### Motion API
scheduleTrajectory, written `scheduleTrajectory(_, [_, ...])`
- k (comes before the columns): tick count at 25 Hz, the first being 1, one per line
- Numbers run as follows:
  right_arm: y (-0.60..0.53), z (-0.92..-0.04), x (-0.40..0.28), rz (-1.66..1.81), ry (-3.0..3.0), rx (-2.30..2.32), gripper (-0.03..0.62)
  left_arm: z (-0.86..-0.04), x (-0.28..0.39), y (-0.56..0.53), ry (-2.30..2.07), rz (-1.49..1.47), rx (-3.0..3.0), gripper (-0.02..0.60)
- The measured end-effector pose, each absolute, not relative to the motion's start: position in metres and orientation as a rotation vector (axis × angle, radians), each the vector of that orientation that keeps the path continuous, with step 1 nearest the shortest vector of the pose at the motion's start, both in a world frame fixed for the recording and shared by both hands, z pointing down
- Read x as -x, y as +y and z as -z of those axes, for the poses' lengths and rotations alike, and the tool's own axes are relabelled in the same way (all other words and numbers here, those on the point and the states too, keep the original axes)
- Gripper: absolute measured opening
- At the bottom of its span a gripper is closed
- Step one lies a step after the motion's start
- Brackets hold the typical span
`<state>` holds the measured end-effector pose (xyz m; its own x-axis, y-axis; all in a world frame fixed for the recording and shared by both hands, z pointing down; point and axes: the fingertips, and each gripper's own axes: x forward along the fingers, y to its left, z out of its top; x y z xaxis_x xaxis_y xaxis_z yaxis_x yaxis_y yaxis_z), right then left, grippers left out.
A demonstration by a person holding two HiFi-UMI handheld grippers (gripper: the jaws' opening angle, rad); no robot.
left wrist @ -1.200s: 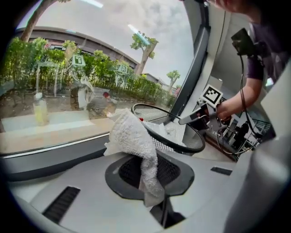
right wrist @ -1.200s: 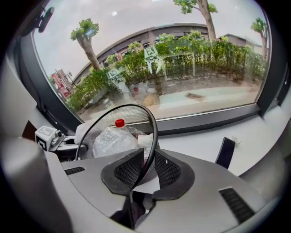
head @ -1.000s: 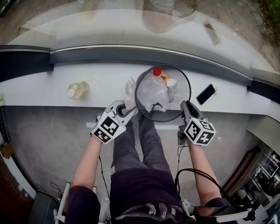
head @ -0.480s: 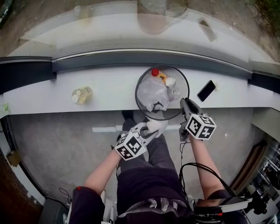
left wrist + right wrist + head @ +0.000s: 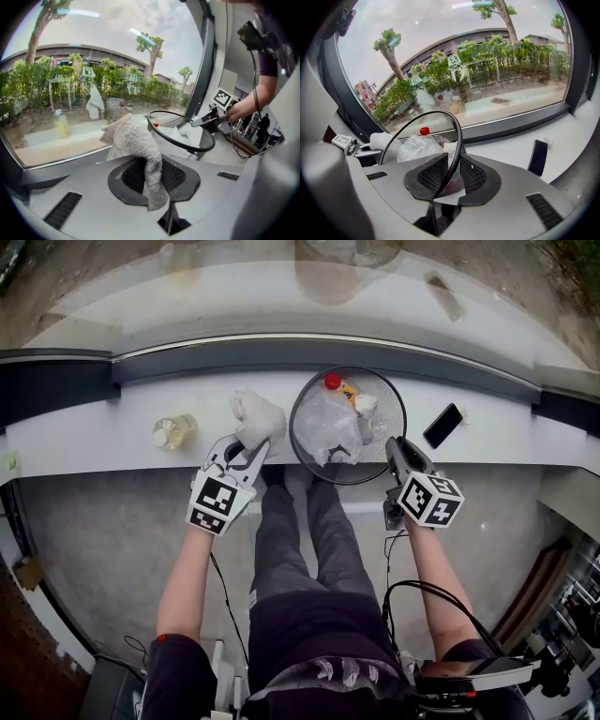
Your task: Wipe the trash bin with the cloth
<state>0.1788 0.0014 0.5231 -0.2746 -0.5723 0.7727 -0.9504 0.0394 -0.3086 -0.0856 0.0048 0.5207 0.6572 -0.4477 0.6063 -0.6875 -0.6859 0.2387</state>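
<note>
A black wire-mesh trash bin (image 5: pixel 397 401) stands tilted on the white sill, with crumpled plastic, a red-capped bottle (image 5: pixel 333 382) and other rubbish inside. My right gripper (image 5: pixel 392 448) is shut on the bin's near right rim (image 5: pixel 458 140), the mesh wall pinched between its pads. My left gripper (image 5: pixel 251 446) is shut on a white terry cloth (image 5: pixel 258 417), which bunches out past the jaws (image 5: pixel 136 145) just left of the bin's rim (image 5: pixel 180 140). The cloth hangs beside the bin's outer left wall; contact cannot be told.
A small bottle of yellowish liquid (image 5: pixel 172 431) stands on the sill (image 5: pixel 84 437) to the left. A black phone (image 5: pixel 442 426) lies right of the bin. A dark window frame (image 5: pixel 234 357) and glass run behind the sill. The person's legs (image 5: pixel 291 549) are below the bin.
The left gripper with the cloth dropped down under the bin's near edge, then swung back up and left to the sill beside the bin. The right gripper kept its hold on the rim.
</note>
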Motion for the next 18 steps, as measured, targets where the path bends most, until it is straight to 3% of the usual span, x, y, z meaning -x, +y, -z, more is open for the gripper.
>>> scheduleTrajectory(12, [0.013, -0.523, -0.18, -1.318, -1.794, -1.583, 0.074, -0.54, 0.031, 0.044, -0.765, -0.576, -2.363, 0.035])
scheduleTrajectory(18, [0.05, -0.524, -0.183, -1.651, -1.638, -1.669, 0.074, -0.538, -0.004, 0.104, -0.587, -0.582, -2.407, 0.035])
